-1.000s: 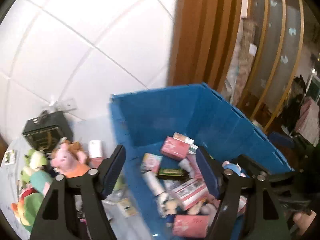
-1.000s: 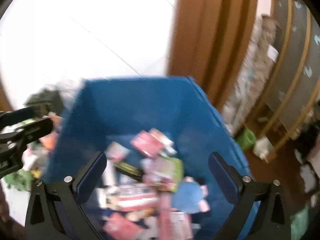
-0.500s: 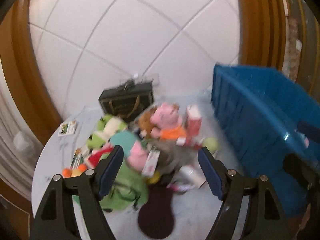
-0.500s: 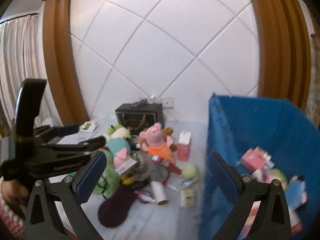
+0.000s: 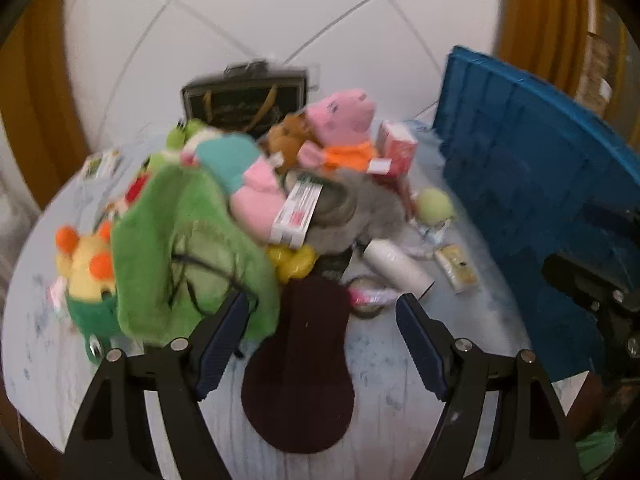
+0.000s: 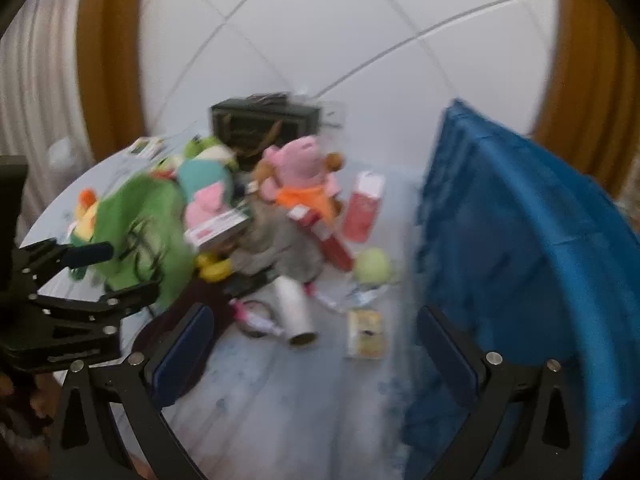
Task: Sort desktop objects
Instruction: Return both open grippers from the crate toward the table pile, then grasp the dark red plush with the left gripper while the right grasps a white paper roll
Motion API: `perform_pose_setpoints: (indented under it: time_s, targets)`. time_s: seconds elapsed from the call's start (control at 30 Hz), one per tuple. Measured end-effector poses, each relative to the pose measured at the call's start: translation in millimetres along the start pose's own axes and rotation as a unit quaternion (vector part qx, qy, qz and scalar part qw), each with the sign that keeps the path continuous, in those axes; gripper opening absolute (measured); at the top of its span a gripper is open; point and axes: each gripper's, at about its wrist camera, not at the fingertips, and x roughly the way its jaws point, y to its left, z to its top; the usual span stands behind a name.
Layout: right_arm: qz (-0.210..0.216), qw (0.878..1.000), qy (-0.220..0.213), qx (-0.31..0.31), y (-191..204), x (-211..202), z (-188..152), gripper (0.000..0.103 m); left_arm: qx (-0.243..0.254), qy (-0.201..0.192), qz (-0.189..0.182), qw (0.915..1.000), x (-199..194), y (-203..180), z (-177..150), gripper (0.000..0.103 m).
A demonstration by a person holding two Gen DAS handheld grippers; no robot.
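Observation:
A heap of toys and small packages lies on a round pale table [image 5: 420, 384]. My left gripper [image 5: 320, 340] is open and empty, its jaws either side of a dark maroon pouch [image 5: 300, 368]. A green plush [image 5: 180, 248], a pink pig plush [image 5: 340, 120] and a white roll [image 5: 396, 268] lie beyond. My right gripper [image 6: 316, 344] is open and empty above the table, near the white roll [image 6: 294, 308] and a small yellow packet [image 6: 366, 334]. The blue crate [image 6: 520, 248] stands to the right.
A black gift bag [image 5: 244, 100] stands at the back by the white wall. A red carton [image 6: 364, 206] and a pale green ball [image 6: 374, 266] lie near the crate [image 5: 540, 184]. The left gripper's body [image 6: 60, 304] shows at the left of the right wrist view.
Both grippers have swung away from the inside of the blue crate to the left and come down close over the heap on the table. Both stay open and empty.

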Motion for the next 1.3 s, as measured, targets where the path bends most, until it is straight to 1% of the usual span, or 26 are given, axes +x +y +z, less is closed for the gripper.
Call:
perform_pose_setpoints:
  time_s: [0.1,0.17,0.2,0.27,0.3,0.33,0.37,0.4,0.47,0.57,0.63,0.7,0.77,0.83,0.87,0.9,0.93,0.97,1.0,1.03,1.07,1.17,1.2,1.23,1.27,1.3]
  targets:
    - [0.024,1.000,0.016,0.003,3,13,-5,0.103,-0.003,0.038,0.010,0.9992,16,4,-8,0.077]
    - [0.058,0.997,0.039,0.023,0,28,-7,0.103,0.006,0.063,0.016,0.9979,28,6,-16,0.077]
    - [0.070,0.996,0.043,0.033,-3,31,-9,0.103,0.010,0.067,0.017,0.9976,32,8,-19,0.077]
    - [0.074,0.995,0.046,0.052,-7,40,-11,0.103,0.017,0.070,0.021,0.9972,42,10,-28,0.077]
    - [0.078,0.994,0.047,0.057,-8,47,-14,0.099,0.022,0.069,0.020,0.9972,48,12,-32,0.077]
    - [0.085,0.993,0.049,0.061,-9,57,-19,0.093,0.026,0.071,0.022,0.9969,59,13,-38,0.077]
    - [0.088,0.993,0.049,0.060,-8,63,-22,0.074,0.032,0.081,0.022,0.9960,67,14,-41,0.077]
    - [0.084,0.993,0.051,0.058,-6,70,-27,0.061,0.040,0.091,0.019,0.9949,75,13,-44,0.077]
    - [0.065,0.994,0.062,0.062,-9,81,-37,0.060,0.044,0.095,0.026,0.9941,85,13,-49,0.077]
    - [0.066,0.989,0.099,0.084,-15,92,-46,0.060,0.008,0.116,0.019,0.9930,94,17,-52,0.077]
    - [0.059,0.987,0.132,0.069,-13,101,-47,0.061,-0.023,0.118,0.019,0.9925,101,23,-52,0.077]
    - [0.055,0.987,0.144,0.054,-13,109,-46,0.061,-0.042,0.114,0.015,0.9925,108,26,-53,0.077]
    - [0.048,0.988,0.143,0.036,-12,120,-44,0.061,-0.042,0.107,0.019,0.9932,119,23,-57,0.077]
    - [0.042,0.990,0.130,0.025,-13,135,-44,0.061,-0.031,0.100,0.040,0.9937,131,19,-60,0.077]
    - [0.040,0.991,0.123,0.024,-13,141,-43,0.064,-0.028,0.093,0.049,0.9940,134,17,-60,0.077]
    - [0.039,0.993,0.113,0.023,-13,148,-43,0.070,-0.026,0.090,0.055,0.9940,135,16,-60,0.076]
    - [0.039,0.993,0.105,0.024,-14,156,-43,0.073,-0.027,0.088,0.058,0.9940,136,15,-60,0.072]
    - [0.040,0.993,0.107,0.026,-14,164,-43,0.075,-0.027,0.089,0.060,0.9938,136,14,-60,0.064]
    - [0.046,0.993,0.109,0.030,-15,172,-42,0.075,-0.026,0.095,0.059,0.9934,135,13,-59,0.060]
    - [0.054,0.991,0.113,0.036,-15,181,-40,0.075,-0.024,0.103,0.054,0.9929,134,13,-58,0.050]
    - [0.059,0.990,0.120,0.043,-15,188,-38,0.075,-0.018,0.115,0.048,0.9921,132,12,-55,0.043]
    - [0.073,0.984,0.152,0.063,-13,208,-33,0.074,-0.001,0.152,0.042,0.9875,127,12,-47,0.033]
    - [0.071,0.981,0.166,0.069,-12,213,-32,0.067,0.005,0.159,0.041,0.9864,127,12,-45,0.033]
    - [0.073,0.979,0.175,0.079,-12,217,-31,0.063,0.015,0.166,0.040,0.9852,127,11,-44,0.033]
    - [0.073,0.977,0.180,0.088,-13,218,-30,0.051,0.027,0.172,0.037,0.9841,127,12,-43,0.033]
    - [0.064,0.976,0.185,0.092,-14,219,-30,0.051,0.032,0.173,0.033,0.9838,129,13,-44,0.033]
